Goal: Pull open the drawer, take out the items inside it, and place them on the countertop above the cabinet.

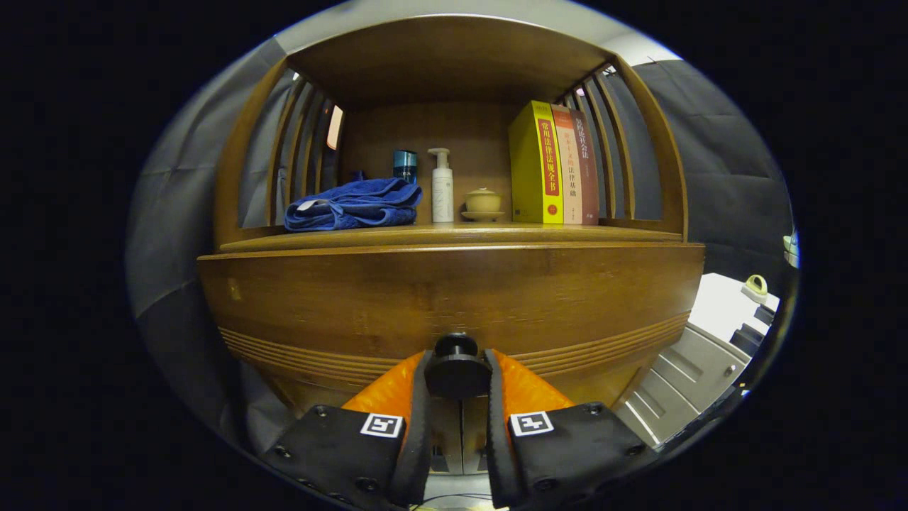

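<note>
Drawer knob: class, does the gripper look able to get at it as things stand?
Probably yes. The gripper already has its fingers on either side of the round knob on the drawer front, seemingly pressing it. Nothing stands in the way.

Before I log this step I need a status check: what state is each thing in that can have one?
gripper: shut on the drawer knob
drawer knob: clamped between both fingers
drawer: front faces the camera; how far out, cannot tell
blue towel: folded, lying on the countertop
pump bottle: upright
dark blue bottle: upright, behind the towel
lidded cup: lid on, on its saucer
books: standing upright, closed
</note>
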Available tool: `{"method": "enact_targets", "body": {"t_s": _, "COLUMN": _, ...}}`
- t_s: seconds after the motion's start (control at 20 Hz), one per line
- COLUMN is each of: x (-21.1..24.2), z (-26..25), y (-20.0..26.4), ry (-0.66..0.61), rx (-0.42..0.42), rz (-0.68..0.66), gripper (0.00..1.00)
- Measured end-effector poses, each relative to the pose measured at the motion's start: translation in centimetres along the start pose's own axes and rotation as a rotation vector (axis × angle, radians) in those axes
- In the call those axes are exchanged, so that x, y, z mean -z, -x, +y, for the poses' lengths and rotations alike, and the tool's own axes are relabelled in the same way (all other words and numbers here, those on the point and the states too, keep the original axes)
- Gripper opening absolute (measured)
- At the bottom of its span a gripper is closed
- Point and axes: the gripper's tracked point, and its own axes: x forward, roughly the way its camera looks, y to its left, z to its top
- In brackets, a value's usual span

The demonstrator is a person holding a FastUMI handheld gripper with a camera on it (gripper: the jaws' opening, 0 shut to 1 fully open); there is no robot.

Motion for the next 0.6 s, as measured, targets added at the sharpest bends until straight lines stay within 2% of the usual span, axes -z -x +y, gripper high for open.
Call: {"method": "enact_targets", "body": {"t_s": 0.6, "x": 2.9, "z": -0.6, "y": 10.7, "ry": 0.015, "rx": 0.014, "rz": 0.034, "gripper": 0.41}}
